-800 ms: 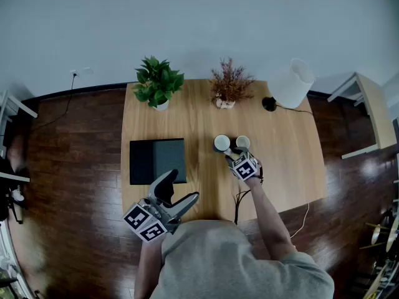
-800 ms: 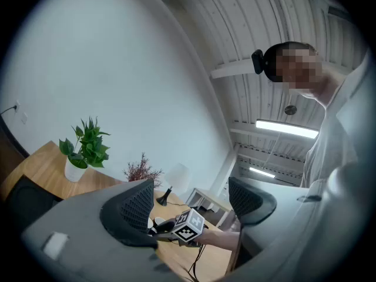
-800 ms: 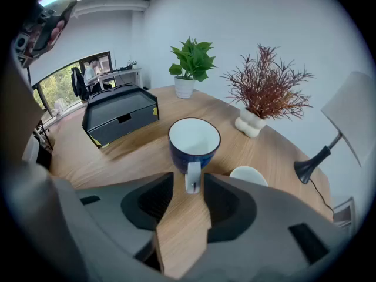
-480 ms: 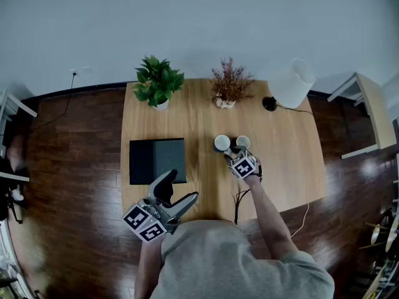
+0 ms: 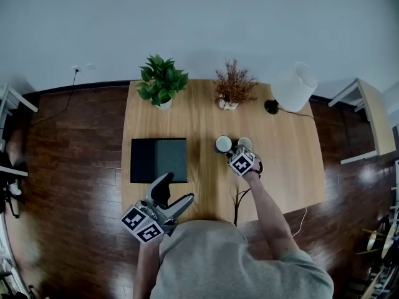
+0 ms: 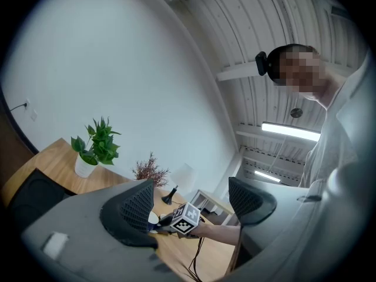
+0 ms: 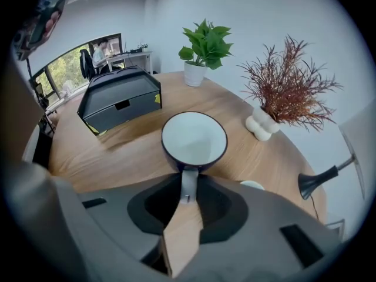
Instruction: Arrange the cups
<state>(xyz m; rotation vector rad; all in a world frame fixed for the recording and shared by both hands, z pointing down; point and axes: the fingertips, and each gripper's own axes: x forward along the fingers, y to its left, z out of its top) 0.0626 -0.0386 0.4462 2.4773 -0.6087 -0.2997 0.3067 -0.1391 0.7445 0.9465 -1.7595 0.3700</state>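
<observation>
Left claw (image 5: 176,190) wide, right claw (image 7: 187,194) clenched.

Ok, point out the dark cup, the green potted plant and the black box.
dark cup (image 7: 194,138), right gripper view, on its white inside.
green potted plant (image 7: 205,40), right gripper view, on its leaves.
black box (image 7: 120,87), right gripper view, on its top.

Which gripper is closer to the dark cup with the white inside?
Right. The right gripper is closed on the dark cup by its handle. The left gripper hangs open at the table's near edge, well away from it.
</observation>
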